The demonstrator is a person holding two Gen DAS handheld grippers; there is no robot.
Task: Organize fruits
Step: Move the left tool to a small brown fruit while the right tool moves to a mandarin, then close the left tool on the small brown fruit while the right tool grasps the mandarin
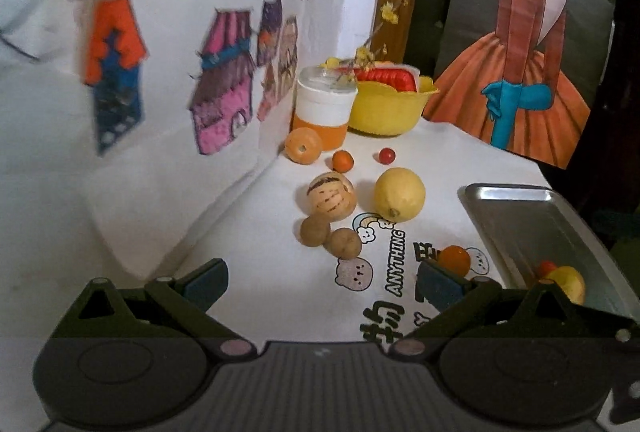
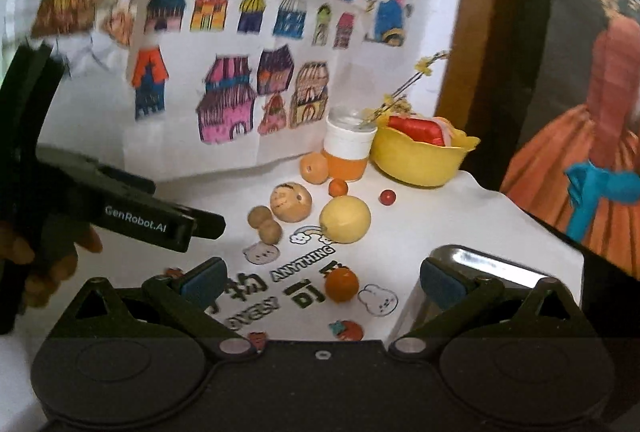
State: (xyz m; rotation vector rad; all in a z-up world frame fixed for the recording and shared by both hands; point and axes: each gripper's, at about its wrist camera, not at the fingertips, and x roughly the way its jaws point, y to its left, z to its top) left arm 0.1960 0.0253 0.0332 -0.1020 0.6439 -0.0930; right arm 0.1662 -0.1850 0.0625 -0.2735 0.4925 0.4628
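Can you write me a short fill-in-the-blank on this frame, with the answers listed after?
1. Both grippers, left and right, are ____.
2. The metal tray already holds a small ____ fruit.
3. The two brown nuts lie beside the ____ painted with a face.
4. The bowl behind the lemon is ____.

Answers: open; yellow; ball; yellow

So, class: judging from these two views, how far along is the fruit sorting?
Barely begun. Done: one yellow fruit lies in the metal tray. In hand: nothing; the left gripper and right gripper are open. Left on the cloth: the lemon, small orange, walnuts and others.
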